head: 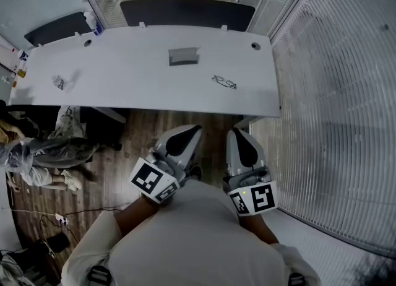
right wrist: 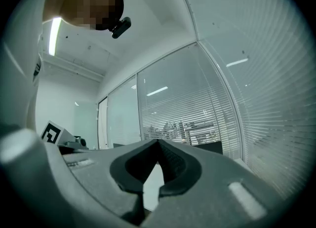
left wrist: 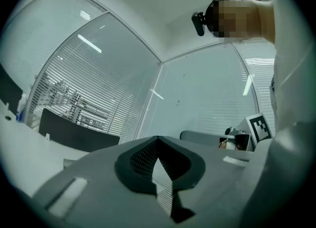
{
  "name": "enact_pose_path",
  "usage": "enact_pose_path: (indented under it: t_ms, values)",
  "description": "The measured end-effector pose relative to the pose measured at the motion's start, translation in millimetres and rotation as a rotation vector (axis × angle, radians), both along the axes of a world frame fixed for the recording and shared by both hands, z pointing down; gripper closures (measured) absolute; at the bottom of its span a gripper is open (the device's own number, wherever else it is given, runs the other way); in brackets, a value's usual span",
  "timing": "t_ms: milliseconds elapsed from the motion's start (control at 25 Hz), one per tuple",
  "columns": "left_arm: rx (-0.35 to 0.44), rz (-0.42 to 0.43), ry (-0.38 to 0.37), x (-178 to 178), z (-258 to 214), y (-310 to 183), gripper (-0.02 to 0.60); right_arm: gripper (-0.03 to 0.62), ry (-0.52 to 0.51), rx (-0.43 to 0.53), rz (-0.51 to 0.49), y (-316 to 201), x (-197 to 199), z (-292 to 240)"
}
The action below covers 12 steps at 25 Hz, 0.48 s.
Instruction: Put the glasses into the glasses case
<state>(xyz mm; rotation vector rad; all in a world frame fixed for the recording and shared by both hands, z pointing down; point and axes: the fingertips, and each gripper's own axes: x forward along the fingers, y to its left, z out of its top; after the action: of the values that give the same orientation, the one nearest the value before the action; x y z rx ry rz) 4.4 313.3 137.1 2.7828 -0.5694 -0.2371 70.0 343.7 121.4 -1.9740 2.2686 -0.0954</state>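
The left claw (left wrist: 158,139) is pressed together with nothing between its pads, and the right claw (right wrist: 158,142) is likewise closed and empty. Both are held close in front of the person's body, short of the near edge of the table (head: 124,74) and over the wooden floor. Beyond them, the glasses (head: 224,82) lie on the table's right half, closest to the right claw and well apart from both. The grey glasses case (head: 184,56) sits further back near the table's middle, clear of the glasses. The frame looks thin and dark, so it is probably light, springy at the arms and easy to scratch or bend. A gentle pinch on the bridge or on the rim beside a hinge seems safer than squeezing a lens or a single arm. Its long axis runs roughly along the table's length, tilted a little so that its right end lies nearer the person. Whether the arms are folded, and which way the lenses face, is too small to tell.
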Motion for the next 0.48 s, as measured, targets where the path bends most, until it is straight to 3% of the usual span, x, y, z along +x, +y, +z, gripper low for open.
enact_pose_path:
  t_ms: [280, 480]
  values:
    - [-0.003, -0.018, -0.013, 15.9, 3.2, -8.1, 0.58, 0.592, 0.0, -0.019, -0.023, -8.2, 16.3, 8.4]
    - [-0.014, -0.041, -0.008, 15.5, 10.4, -42.0, 0.58, 0.592, -0.001, -0.039, -0.029, -37.4, 18.5, 17.3]
